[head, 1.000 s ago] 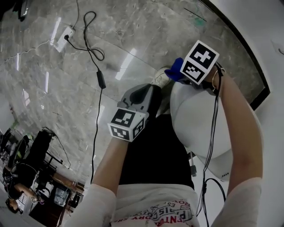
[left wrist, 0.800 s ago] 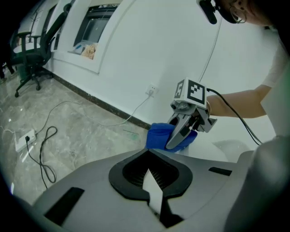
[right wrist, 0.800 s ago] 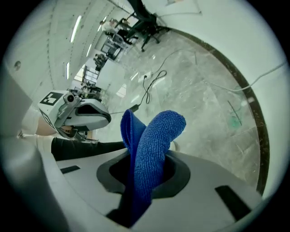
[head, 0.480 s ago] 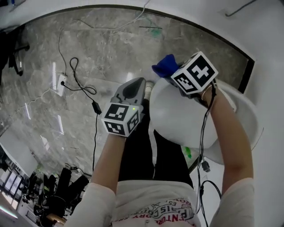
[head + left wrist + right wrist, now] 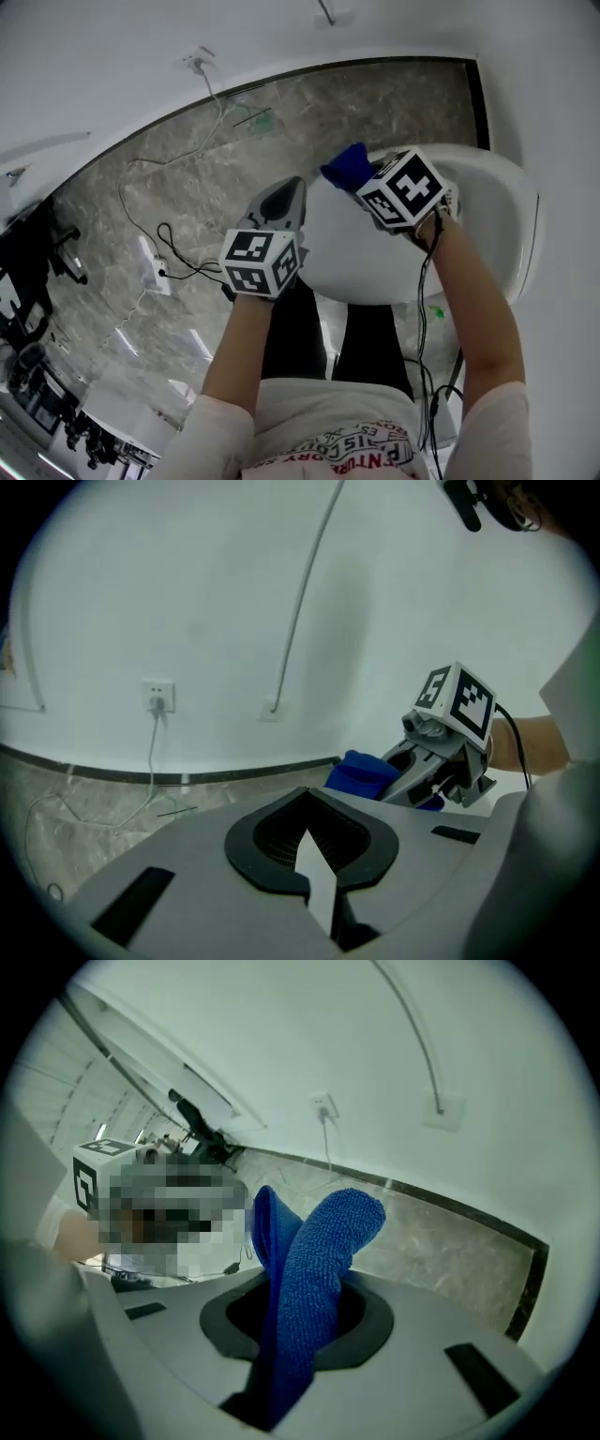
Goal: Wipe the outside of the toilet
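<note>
The white toilet (image 5: 502, 225) fills the right middle of the head view, its rounded shell bulging toward me. My right gripper (image 5: 361, 178) is shut on a blue cloth (image 5: 345, 163), held at the shell's far upper left edge. In the right gripper view the blue cloth (image 5: 319, 1251) sticks up folded out of that gripper (image 5: 300, 1335). My left gripper (image 5: 281, 202) hovers just left of the toilet over the floor, apart from it, jaws together with nothing in them. The left gripper view shows the left gripper (image 5: 314, 850), plus the right gripper (image 5: 441, 761) and the cloth (image 5: 361, 771) beyond it.
A grey marble floor (image 5: 234, 150) meets a white wall along a dark baseboard (image 5: 234, 772). A white power strip (image 5: 155, 272) with cables lies on the floor at the left. A wall socket (image 5: 157, 697) and a cable (image 5: 300, 611) are on the wall.
The head view has swung, so the wall and more of the toilet now show. The right gripper with the cloth stays at the toilet's edge; the left gripper stays beside it.
</note>
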Demonstrator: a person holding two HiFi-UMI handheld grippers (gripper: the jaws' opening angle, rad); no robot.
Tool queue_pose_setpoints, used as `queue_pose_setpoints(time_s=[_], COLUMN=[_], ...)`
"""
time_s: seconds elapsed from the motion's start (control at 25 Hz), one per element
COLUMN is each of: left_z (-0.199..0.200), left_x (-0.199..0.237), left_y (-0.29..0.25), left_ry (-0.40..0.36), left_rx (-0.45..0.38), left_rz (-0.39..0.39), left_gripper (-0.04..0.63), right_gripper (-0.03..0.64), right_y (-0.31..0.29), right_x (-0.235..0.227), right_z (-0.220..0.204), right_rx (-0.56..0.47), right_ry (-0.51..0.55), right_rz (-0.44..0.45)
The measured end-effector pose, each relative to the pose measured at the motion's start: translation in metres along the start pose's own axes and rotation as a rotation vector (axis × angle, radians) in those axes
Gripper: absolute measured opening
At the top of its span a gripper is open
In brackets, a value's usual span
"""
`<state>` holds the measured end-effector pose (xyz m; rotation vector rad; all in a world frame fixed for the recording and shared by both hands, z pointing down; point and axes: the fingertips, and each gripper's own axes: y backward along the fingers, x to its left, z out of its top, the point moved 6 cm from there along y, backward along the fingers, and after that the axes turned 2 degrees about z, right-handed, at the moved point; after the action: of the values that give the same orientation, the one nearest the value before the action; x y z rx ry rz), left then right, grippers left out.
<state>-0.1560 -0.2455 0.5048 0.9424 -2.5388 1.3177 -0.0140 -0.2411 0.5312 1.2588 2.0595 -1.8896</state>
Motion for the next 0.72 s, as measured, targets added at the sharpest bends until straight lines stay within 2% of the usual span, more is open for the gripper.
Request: queue_pose_setpoints(time_s=[0.16, 0.36, 0.48, 0.72], left_z=[0.018, 0.034, 0.039, 0.033], left_x=[-0.037, -0.093, -0.137, -0.242], left_y=[-0.022, -0.038, -0.042, -0.035], left_ry=[-0.121, -0.344, -0.444, -0.603], left_rx=[0.081, 0.156, 0.17, 0.18], left_rz=[-0.14, -0.304, -0.38, -0.536], left_gripper=[0.008, 0.008, 0.008, 0.008], right_gripper=[0.072, 0.072, 0.072, 0.072], right_y=[0.034, 0.089, 0.126, 0.192], right_x=[-0.013, -0.013, -0.005, 0.028], right_z=[-0.018, -0.057, -0.094, -0.194], right_rx=[-0.16, -0.402, -0.533, -0.684], right_ry=[-0.158, -0.365, -0.465, -0.599], right_rz=[-0.065, -0.175, -0.216, -0.371])
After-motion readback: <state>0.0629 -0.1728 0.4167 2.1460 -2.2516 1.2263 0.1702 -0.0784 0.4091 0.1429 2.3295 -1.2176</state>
